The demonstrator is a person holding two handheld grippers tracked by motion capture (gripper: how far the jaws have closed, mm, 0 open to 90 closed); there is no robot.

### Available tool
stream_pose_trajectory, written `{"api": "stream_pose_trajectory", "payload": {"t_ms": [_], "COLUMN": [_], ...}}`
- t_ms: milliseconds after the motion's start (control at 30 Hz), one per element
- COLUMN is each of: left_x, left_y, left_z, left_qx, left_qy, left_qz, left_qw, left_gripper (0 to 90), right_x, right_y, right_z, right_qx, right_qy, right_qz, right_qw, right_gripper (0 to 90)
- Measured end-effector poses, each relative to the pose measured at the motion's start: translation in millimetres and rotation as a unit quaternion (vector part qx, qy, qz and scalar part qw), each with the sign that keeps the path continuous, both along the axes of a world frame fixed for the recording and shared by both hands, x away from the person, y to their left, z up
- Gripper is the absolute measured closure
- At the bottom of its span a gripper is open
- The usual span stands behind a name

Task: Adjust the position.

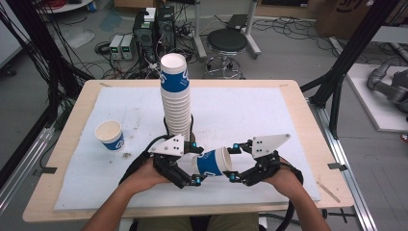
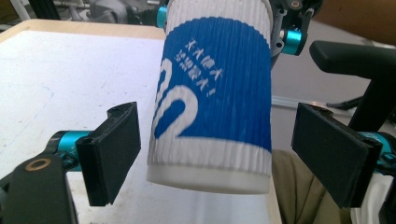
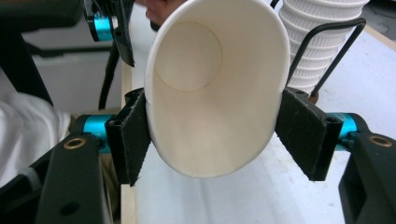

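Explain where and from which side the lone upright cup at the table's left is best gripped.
Grip the single cup across its ribbed wall just under the rim, with the jaws coming down from above. It stands upright, mouth up, alone on the white mat, so both sides are free, and the rolled rim stiffens the wall there.

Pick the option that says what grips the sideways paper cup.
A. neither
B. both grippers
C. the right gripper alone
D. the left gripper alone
C: the right gripper presses its pads on the cup near the rim, while the left gripper stands open around its base.
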State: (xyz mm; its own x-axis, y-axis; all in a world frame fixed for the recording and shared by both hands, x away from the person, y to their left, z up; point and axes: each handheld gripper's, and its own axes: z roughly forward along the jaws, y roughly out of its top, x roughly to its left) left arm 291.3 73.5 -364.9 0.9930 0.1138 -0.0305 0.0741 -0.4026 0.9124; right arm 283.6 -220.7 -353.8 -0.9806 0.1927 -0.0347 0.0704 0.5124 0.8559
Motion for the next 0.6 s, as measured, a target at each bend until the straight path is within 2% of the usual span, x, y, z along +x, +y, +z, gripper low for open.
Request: {"api": "stream_pose_trajectory", "payload": {"t_ms": [133,300,433,600], "left_x": [2.9,4.8,5.8,7.0], "left_y": [-3.7,-8.5,-11.8,-15.5], "left_z": [4.8,6.9,6.6,4.3], "left_qx": [0.021,0.042,0.057,0.074], "left_qy": [-0.004,-0.001,0.0,0.004], "left_qz": [0.001,-0.001,-0.001,-0.004], "left_qw": [0.9998,0.9991,0.9984,0.9972], "left_gripper": [16.0,16.3,17.1,18.8], "right_x": [1.2,3.4,4.5,4.4], "right_y": [5.5,14.5,22.9,32.2], "right_z": [8.5,20.2,30.0,37.7], "right_qx": [-0.031,-0.071,-0.112,-0.15], "right_qy": [-0.008,-0.022,-0.036,-0.044], "right_qz": [0.006,0.017,0.024,0.034], "right_qw": [0.9995,0.9971,0.9928,0.9872], "right_gripper": [30.4,30.3,30.3,30.1]}}
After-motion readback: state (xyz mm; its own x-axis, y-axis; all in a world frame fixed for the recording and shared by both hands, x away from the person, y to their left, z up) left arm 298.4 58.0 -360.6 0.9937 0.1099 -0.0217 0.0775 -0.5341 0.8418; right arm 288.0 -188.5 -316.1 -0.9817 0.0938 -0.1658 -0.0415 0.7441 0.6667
